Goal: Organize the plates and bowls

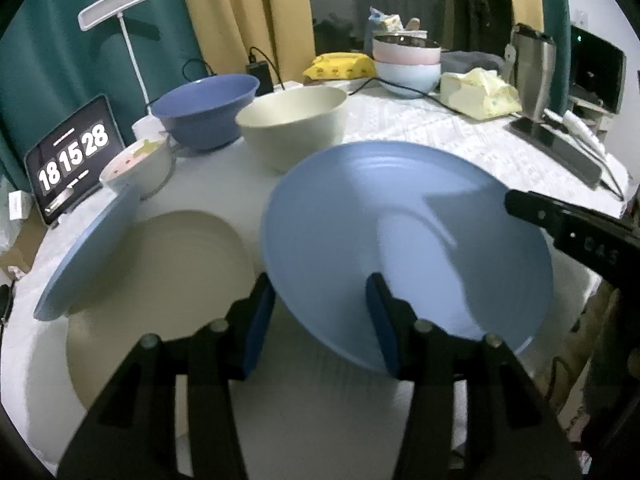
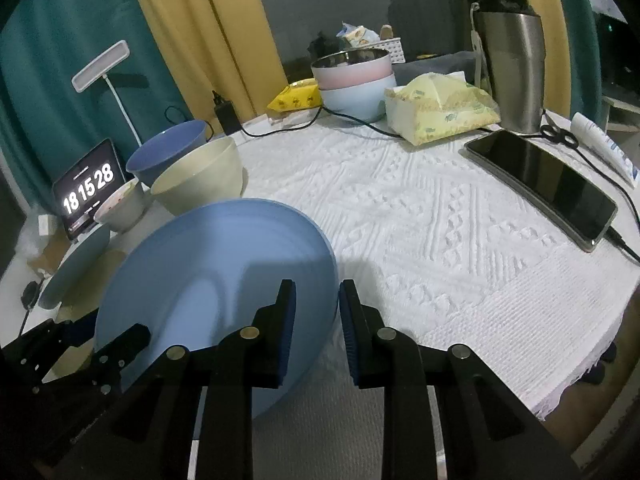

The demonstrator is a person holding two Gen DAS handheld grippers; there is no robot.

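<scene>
A light blue plate (image 1: pixel 408 232) is held tilted above the table, seen in both views (image 2: pixel 216 272). My right gripper (image 2: pixel 316 320) is shut on its right rim, one pad over and one under the edge. My left gripper (image 1: pixel 320 320) is open; its right finger overlaps the plate's near rim, its left finger is clear of it. A beige plate (image 1: pixel 168 280) lies flat at the left. A second blue plate (image 1: pixel 88 256) leans tilted over its left edge. A dark blue bowl (image 1: pixel 206 114), a cream bowl (image 1: pixel 292 128) and a small patterned bowl (image 1: pixel 136 164) stand behind.
Stacked pink and pale blue bowls (image 2: pixel 354 80) stand at the back. A tablet clock (image 1: pixel 74 160) and a lamp (image 1: pixel 116 4) stand at the left. A yellow tissue pack (image 2: pixel 436 112), a steel tumbler (image 2: pixel 512 68), a phone (image 2: pixel 544 184) and cables lie at the right.
</scene>
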